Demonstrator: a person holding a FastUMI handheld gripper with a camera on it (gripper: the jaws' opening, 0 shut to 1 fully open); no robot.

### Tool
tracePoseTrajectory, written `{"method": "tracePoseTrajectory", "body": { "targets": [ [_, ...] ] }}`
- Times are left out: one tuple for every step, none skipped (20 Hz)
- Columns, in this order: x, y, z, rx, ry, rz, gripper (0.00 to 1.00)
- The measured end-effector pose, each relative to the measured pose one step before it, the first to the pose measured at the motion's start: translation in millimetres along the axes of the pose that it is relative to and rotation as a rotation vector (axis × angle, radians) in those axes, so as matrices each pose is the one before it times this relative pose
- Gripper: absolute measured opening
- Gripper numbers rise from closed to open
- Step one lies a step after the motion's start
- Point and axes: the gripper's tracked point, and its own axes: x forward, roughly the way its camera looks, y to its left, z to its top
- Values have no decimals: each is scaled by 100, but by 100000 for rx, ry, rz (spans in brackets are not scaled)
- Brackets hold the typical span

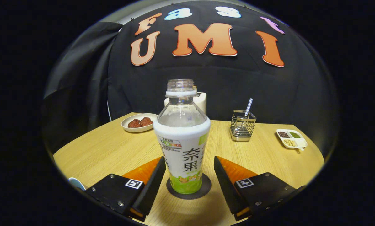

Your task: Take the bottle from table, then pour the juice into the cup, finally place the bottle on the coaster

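The bottle (181, 138) stands upright and uncapped on the dark coaster (189, 188), between the spread fingers of the gripper (190, 163), neither finger pressing it. It looks nearly empty. Beyond it on the wooden table (105, 150) sit a plate of reddish food (139, 122), a wire holder (242, 128) with a straw, and a divided dish (291, 138) of grains.

1. Bottle (181, 138): one, uncapped, upright between the fingers.
2. Coaster (189, 187): one, under the bottle.
3. Gripper (190, 164): one, two fingers spread apart.
4. Plate (139, 122): one, far left, two brown pieces.
5. Wire holder (242, 129): one, far right, one utensil.
6. Divided dish (291, 138): one, three compartments.
7. Table (105, 150): one.
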Motion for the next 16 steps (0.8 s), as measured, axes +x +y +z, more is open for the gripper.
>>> {"method": "tracePoseTrajectory", "body": {
  "targets": [
    [-706, -38, 483, 512, -653, 321, 96],
    [-824, 31, 617, 552, -1171, 645, 97],
    [-1008, -135, 778, 32, -1470, 137, 98],
    [-1138, -159, 1075, -161, -2164, -102, 97],
    [-1133, -235, 1118, -414, -2324, -417, 97],
    [-1368, -284, 1182, -482, -1830, -688, 97],
    [-1324, -213, 1167, -498, -1360, -725, 97],
    [-1463, 39, 1348, -1037, -1716, -10, 97],
    [-1359, 51, 1391, -1753, -2059, -13, 97],
    [-1553, -121, 1662, -1705, -2376, -283, 97],
    [-1393, -253, 1599, -1062, -2526, -973, 97],
    [-1469, -337, 1632, -674, -2397, -958, 97],
    [-1257, -238, 1763, -167, -3274, -548, 97],
    [-1247, -323, 1720, -76, -2925, -792, 97],
    [-1140, -286, 1559, -63, -2468, -595, 97],
    [-1231, -421, 1541, 352, -1716, -725, 97]
  ]
}}
